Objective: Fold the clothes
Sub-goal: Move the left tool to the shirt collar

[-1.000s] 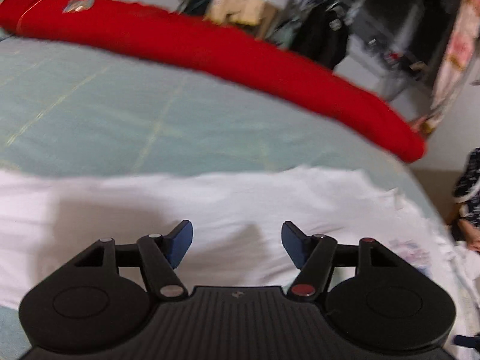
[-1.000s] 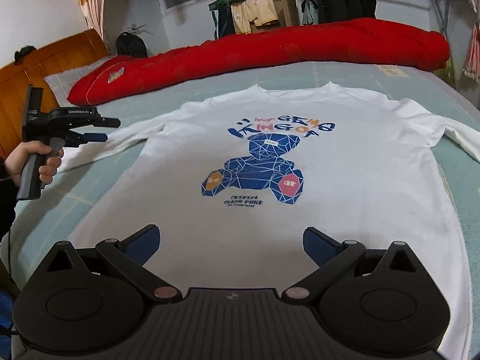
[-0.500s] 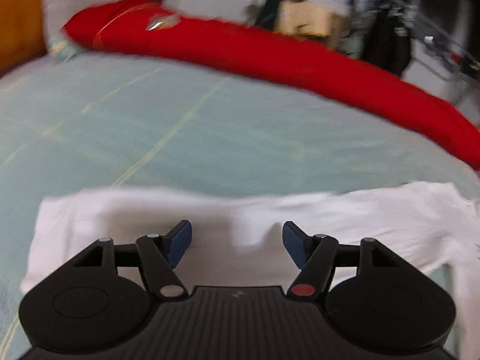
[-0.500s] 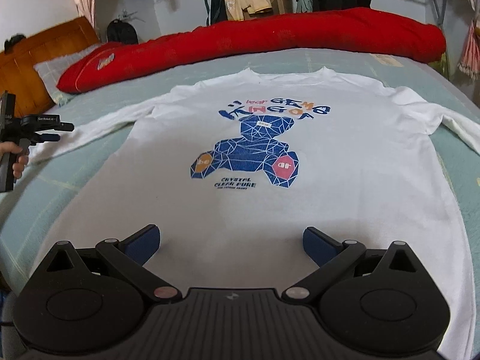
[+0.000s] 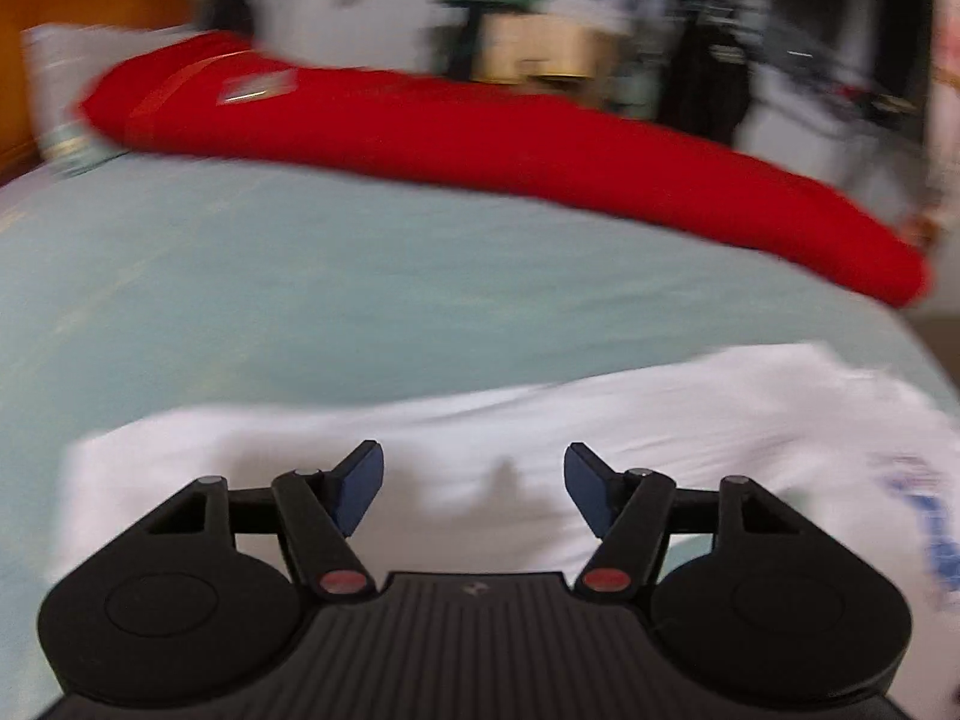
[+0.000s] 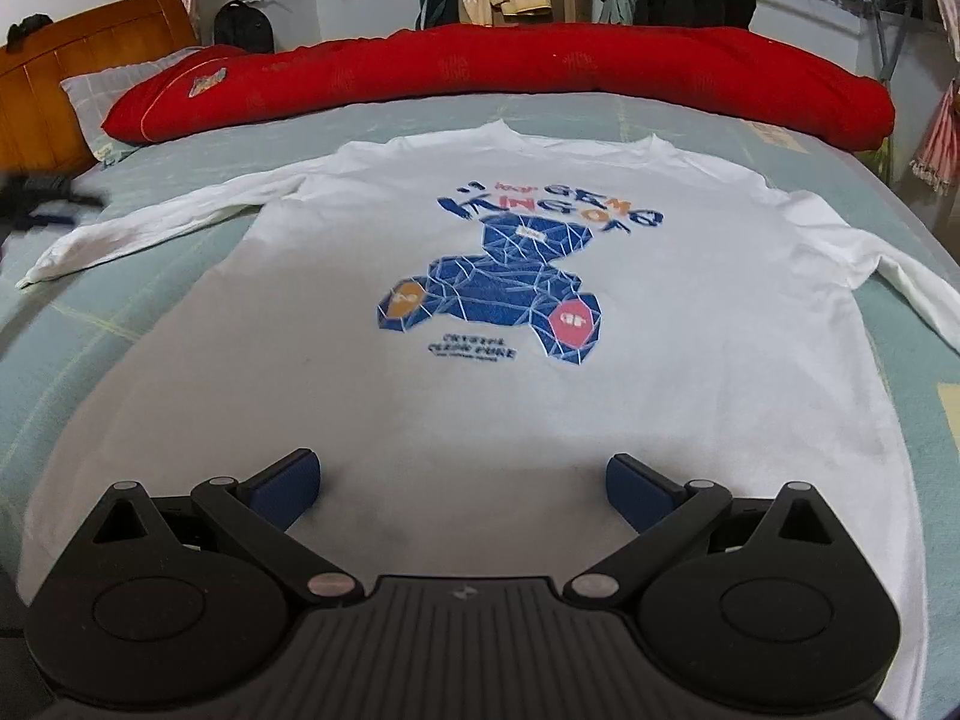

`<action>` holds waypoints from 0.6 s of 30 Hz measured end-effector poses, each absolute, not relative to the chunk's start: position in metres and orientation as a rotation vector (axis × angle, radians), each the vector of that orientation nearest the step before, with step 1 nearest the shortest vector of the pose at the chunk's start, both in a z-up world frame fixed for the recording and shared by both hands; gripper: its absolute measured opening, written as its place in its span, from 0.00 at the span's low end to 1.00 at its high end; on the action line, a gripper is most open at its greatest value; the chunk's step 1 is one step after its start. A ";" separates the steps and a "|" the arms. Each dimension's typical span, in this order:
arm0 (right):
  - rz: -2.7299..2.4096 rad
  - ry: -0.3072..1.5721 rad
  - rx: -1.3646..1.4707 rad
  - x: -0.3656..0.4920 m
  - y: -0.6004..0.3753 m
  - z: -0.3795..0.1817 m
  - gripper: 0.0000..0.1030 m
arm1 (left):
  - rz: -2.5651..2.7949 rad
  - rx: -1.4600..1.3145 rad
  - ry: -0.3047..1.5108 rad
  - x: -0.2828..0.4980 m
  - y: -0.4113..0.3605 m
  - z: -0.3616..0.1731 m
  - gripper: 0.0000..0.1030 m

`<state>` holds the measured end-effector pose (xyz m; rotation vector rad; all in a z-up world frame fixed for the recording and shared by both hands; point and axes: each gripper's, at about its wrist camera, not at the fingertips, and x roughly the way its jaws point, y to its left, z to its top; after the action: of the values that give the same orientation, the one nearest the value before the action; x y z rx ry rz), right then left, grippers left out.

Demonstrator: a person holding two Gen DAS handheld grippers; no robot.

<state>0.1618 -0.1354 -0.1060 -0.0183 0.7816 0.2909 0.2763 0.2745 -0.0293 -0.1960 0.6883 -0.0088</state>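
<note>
Left tool (image 5: 474, 489): jaws parted, nothing between them. It hovers over the end of a white sleeve (image 5: 420, 450) that lies flat across the bed (image 5: 300, 300). This view is motion-blurred; it shows only the sleeve and a fragment of blue print at the right edge, not the garment as a whole.

Right tool (image 6: 462, 483): jaws set wide apart, nothing gripped. It sits above the lower hem area of the white long-sleeved shirt (image 6: 480, 408).

The right wrist view shows the whole shirt, which the left view does not: it is spread face up on the pale green bed (image 6: 90, 336), collar at the far side, both sleeves (image 6: 156, 228) extended outward. A blue geometric bear print (image 6: 498, 294) with lettering above and below occupies the chest. At the left edge of this view a dark blurred shape is visible near the sleeve cuff; it is too blurred to identify.

Both views show a long red bolster (image 6: 498, 72) lying across the far side of the bed, with a wooden headboard (image 6: 78, 66) to the left. The right view alone resolves hanging clothes and a cardboard box behind it.
</note>
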 end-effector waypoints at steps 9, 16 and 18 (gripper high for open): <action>0.345 0.721 -0.094 0.168 -0.142 -0.095 1.00 | -0.253 -0.097 0.813 0.396 0.119 -0.045 0.68; 0.372 0.714 -0.074 0.177 -0.154 -0.110 1.00 | -0.180 0.013 0.846 0.428 0.077 -0.079 0.68; 0.379 0.712 -0.068 0.180 -0.157 -0.115 1.00 | -0.171 0.030 0.836 0.433 0.077 -0.081 0.69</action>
<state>0.1800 -0.1568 -0.1147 -0.0678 0.7116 0.3792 0.4327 0.0765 -0.0811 0.0295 0.8364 -0.1714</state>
